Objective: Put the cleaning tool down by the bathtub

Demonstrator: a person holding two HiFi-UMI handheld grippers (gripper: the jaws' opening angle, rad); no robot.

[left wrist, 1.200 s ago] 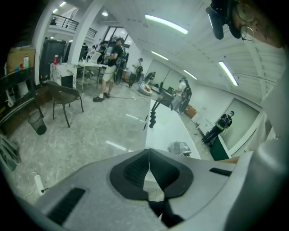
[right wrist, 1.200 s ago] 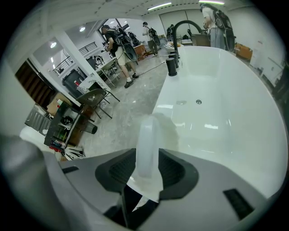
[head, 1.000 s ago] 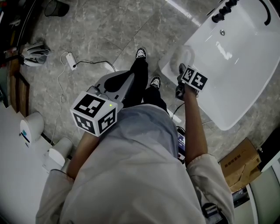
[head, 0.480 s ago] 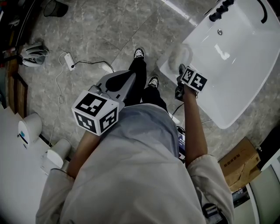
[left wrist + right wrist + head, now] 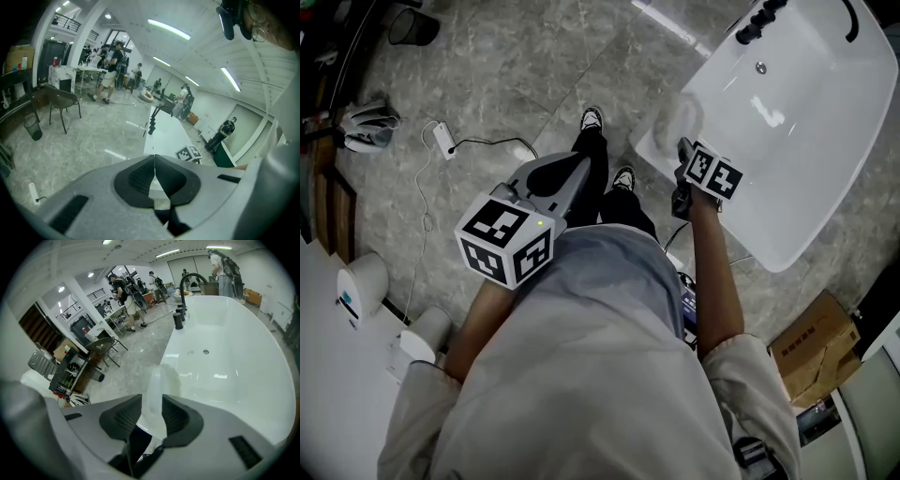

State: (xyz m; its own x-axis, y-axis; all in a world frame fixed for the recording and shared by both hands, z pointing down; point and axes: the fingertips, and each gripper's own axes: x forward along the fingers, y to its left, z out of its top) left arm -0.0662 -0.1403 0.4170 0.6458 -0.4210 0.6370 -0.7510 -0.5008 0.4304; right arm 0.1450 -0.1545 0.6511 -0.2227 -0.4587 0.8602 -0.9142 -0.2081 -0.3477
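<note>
The cleaning tool (image 5: 675, 117) is a white, soft-looking brush on a pale handle. My right gripper (image 5: 683, 150) is shut on that handle and holds the tool over the near rim of the white bathtub (image 5: 825, 141). In the right gripper view the handle (image 5: 153, 399) stands upright between the dark pads (image 5: 124, 420), with the bathtub (image 5: 229, 366) right behind it. My left gripper (image 5: 579, 165) hovers over the floor to the left of the tub. Its jaws are shut with nothing between them, as the left gripper (image 5: 154, 169) view shows.
A black faucet (image 5: 759, 21) sits at the tub's far end. On the marble floor lie a power strip with its cable (image 5: 442, 139) and a black bin (image 5: 405, 25). A cardboard box (image 5: 811, 349) stands at the lower right. My shoes (image 5: 592, 119) are beside the tub.
The head view has shifted, so the tub sits higher and further left in frame. The tool's head has drifted slightly left along the rim. Both grippers keep their grip states.
</note>
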